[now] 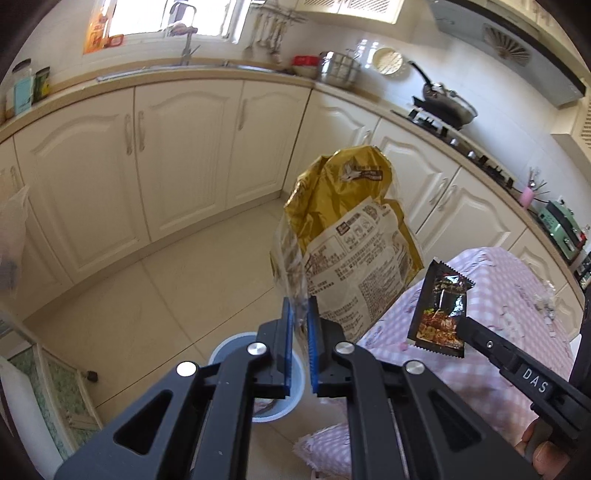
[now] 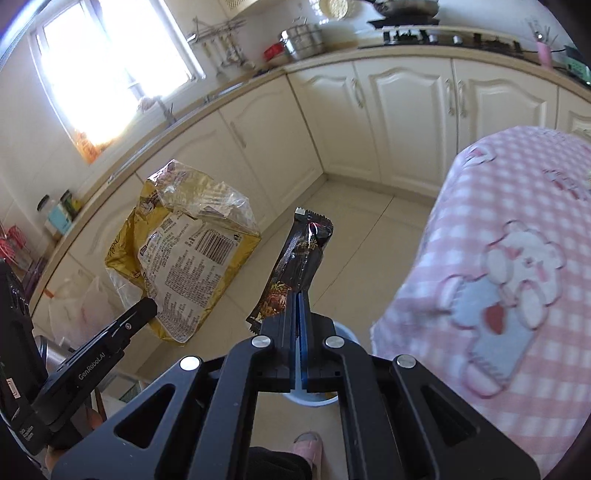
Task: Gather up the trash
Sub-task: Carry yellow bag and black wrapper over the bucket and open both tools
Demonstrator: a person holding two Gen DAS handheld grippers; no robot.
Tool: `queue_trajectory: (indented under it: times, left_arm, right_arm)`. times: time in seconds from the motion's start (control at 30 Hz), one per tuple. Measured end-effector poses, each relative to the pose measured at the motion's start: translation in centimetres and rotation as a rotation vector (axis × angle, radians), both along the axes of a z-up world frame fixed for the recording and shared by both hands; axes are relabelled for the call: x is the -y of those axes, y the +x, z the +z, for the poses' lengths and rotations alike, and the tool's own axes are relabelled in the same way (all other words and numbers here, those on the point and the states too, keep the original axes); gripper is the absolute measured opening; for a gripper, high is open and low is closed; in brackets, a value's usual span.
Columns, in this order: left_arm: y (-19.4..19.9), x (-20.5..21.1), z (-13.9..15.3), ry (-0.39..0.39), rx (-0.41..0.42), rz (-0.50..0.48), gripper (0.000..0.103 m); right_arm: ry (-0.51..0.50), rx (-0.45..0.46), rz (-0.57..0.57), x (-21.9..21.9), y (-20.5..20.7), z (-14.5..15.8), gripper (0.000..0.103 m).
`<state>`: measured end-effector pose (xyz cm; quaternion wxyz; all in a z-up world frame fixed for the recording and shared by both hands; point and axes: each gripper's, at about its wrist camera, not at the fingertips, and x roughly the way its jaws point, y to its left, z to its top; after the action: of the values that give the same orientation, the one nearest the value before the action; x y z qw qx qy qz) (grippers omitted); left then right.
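While both hang over the floor, left gripper point(image 1: 299, 310) jaws pinch gold noodle bag point(image 1: 347, 236), right gripper point(image 2: 298, 306) jaws clamp dark sachet point(image 2: 295, 266), long axes upright; pale bin point(image 1: 295, 384) probably below.

We are in a home kitchen: cream cabinets point(image 1: 184, 155) run under a counter with a sink faucet point(image 1: 186, 48), a gas stove point(image 1: 436, 118) carries a pan point(image 1: 448, 99) (range hood point(image 1: 509, 48) above), and utensils point(image 1: 271, 31) hang by the window point(image 2: 110, 62).

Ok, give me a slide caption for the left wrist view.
Left tongs grip a crumpled gold plastic wrapper above a round white bin; right tongs hold a dark sachet.
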<state>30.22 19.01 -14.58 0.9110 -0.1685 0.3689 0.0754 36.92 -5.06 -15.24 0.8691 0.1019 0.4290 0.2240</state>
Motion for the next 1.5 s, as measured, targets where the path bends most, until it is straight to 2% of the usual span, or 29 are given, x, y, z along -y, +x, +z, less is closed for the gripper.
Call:
queue_trajectory:
  times: [0.3,0.67,0.77,0.8,0.83,0.93,1.17,1.5]
  left_arm:
    - [2.8,-3.4,-7.5,-0.035,-0.16,0.035,0.007]
    - [7.1,-3.5,-15.9,-0.057,-0.354,0.001,0.007]
    - [8.0,-3.2,-17.5,-0.091,-0.387,-0.031,0.009]
    - [8.2,-3.1,-18.1,-0.105,-0.393,-0.036,0.015]
    - [8.5,-3.0,-18.4,-0.113,-0.395,-0.039,0.023]
    - [8.8,-2.8,-18.9,-0.119,-0.395,-0.041,0.035]
    - [8.8,-3.1,-18.5,-0.117,-0.391,-0.019,0.039]
    - [7.8,-4.1,-17.2,-0.124,-0.368,-0.004,0.042]
  right_arm:
    - [-0.038,-0.099,0.042,-3.8,2.4,-5.3,0.0]
    - [-0.079,-0.197,0.044,-4.6,4.2,-10.4,0.0]
    - [-0.087,-0.217,0.042,-4.8,4.7,-11.5,0.0]
    - [-0.089,-0.223,0.041,-4.8,4.8,-11.8,0.0]
    - [-0.091,-0.228,0.039,-4.9,5.1,-12.0,0.0]
    - [-0.097,-0.238,0.039,-5.2,5.4,-12.6,0.001]
    - [-0.104,-0.254,0.048,-5.9,5.6,-13.5,0.001]
    - [-0.108,-0.252,0.072,-7.4,5.2,-13.4,0.001]
